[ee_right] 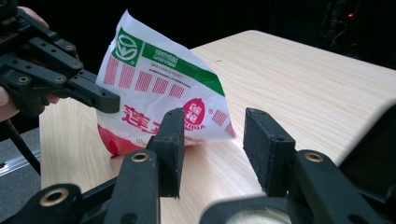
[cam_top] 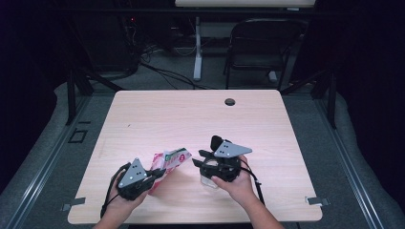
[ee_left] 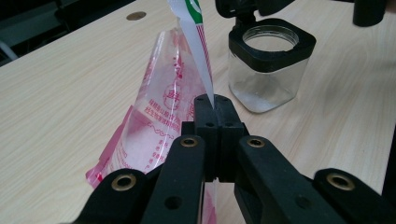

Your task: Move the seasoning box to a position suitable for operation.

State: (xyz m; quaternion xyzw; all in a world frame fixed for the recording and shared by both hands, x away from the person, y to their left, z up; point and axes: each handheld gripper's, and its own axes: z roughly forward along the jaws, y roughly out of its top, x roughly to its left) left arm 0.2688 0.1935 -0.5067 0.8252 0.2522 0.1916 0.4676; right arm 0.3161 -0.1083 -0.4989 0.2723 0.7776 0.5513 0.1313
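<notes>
A red, white and green printed plastic bag [cam_top: 170, 161] stands up from the table, and my left gripper [cam_top: 160, 172] is shut on its edge. In the left gripper view the closed jaws [ee_left: 213, 105] pinch the bag's [ee_left: 163, 107] thin sealed strip. A clear glass jar [ee_left: 266, 70] with a black square rim stands just right of the bag, lidless. My right gripper [cam_top: 205, 152] hovers over the jar [cam_top: 208, 182], open. In the right gripper view its jaws [ee_right: 212, 135] stand apart with nothing between them; the bag [ee_right: 159, 88] lies beyond, with the left gripper [ee_right: 93, 95] on it.
The light wooden table [cam_top: 191, 114] has a round cable hole [cam_top: 230, 101] near its far edge. A dark folding chair [cam_top: 260, 45] and a desk leg stand behind the table. Both hands work near the front edge.
</notes>
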